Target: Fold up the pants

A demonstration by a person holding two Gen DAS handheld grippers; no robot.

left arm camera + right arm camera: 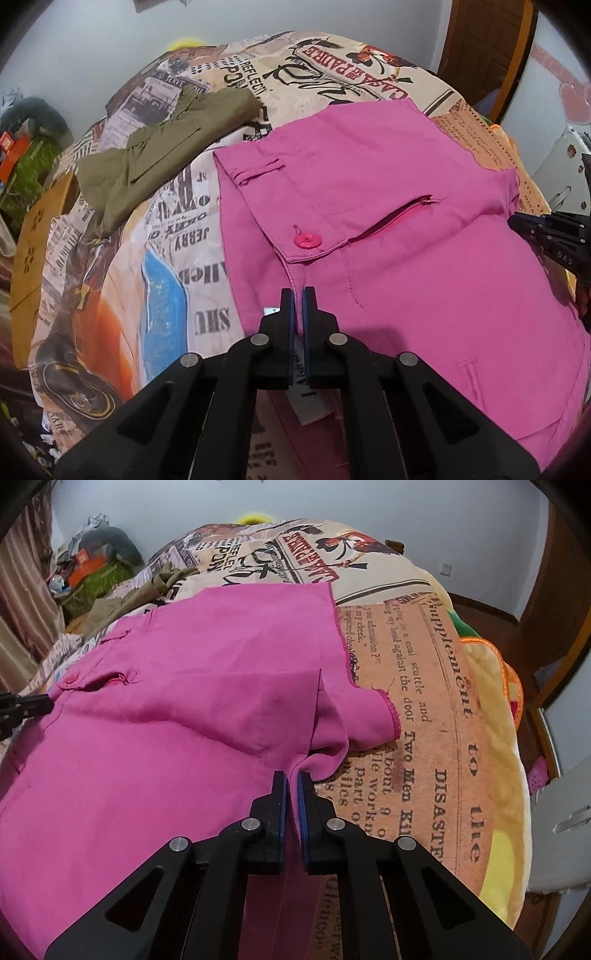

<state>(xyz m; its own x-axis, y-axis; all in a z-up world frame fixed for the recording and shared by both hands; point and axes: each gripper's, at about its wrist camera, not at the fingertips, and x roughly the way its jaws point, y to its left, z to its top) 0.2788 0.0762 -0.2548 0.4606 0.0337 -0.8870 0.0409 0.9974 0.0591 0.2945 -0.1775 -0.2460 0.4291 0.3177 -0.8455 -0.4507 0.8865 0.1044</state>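
Pink pants (406, 229) lie spread on a bed covered by a newspaper-print blanket (159, 280); the waistband with a pink button (307, 240) and open zipper faces left. They also show in the right wrist view (166, 738). My left gripper (298, 295) is shut on the waistband edge, with a white label between the pads. My right gripper (291, 779) is shut on a fold of pink fabric near the crotch and hem. Each gripper shows at the edge of the other's view: the right one (550, 236) and the left one (26, 705).
Olive green pants (155, 155) lie folded on the blanket at the back left. A cardboard box (33, 251) stands at the bed's left. Clutter (88, 568) sits by the far wall. A yellow plush blanket (491, 738) edges the bed's right; a wooden door (487, 48) stands beyond.
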